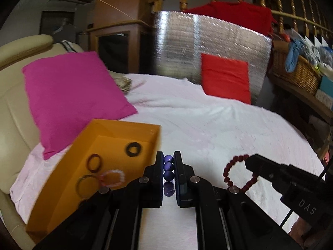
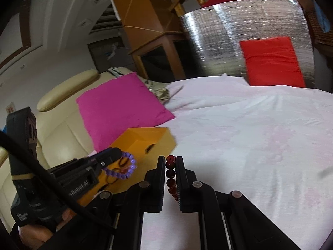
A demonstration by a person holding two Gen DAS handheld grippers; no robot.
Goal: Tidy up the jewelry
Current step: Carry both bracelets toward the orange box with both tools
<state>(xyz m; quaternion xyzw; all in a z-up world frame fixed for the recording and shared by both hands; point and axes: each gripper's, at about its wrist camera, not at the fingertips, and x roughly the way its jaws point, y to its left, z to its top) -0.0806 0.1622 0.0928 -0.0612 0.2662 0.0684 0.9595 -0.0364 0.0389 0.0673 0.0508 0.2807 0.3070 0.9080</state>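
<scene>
Nearest the left wrist camera, the left gripper [image 1: 168, 166] is clamped narrow on a purple bead bracelet [image 1: 168, 170], several round beads stacked between its pads while the rest of the loop hangs free, as the right wrist view shows [image 2: 124, 167]. Just to its right, the right gripper [image 2: 171, 166] is likewise closed on a dark red bead bracelet [image 2: 171, 174], pinching a short run of beads so the ring dangles beside the fingers [image 1: 239, 173]. Both bracelets look light and floppy: hard, smooth beads on what is probably an elastic cord, so the loop will swing and the beads may roll or slip between the pads; a hold across two or three neighbouring beads, as now, seems safest. A little further, to the left, the open orange box [image 1: 116, 133] sits on the bed [image 1: 229, 129], both bracelets held above the sheet near its right wall. Inside lie a black ring [image 1: 133, 149], a dark bangle [image 1: 93, 162], a thin metal hoop [image 1: 86, 185] and a pale pink bead bracelet [image 1: 113, 178], all slightly blurred. Beyond the box lean a magenta pillow [image 1: 72, 95] and, at the far end, a red cushion [image 1: 225, 77] against a silver foil panel [image 1: 187, 41].
</scene>
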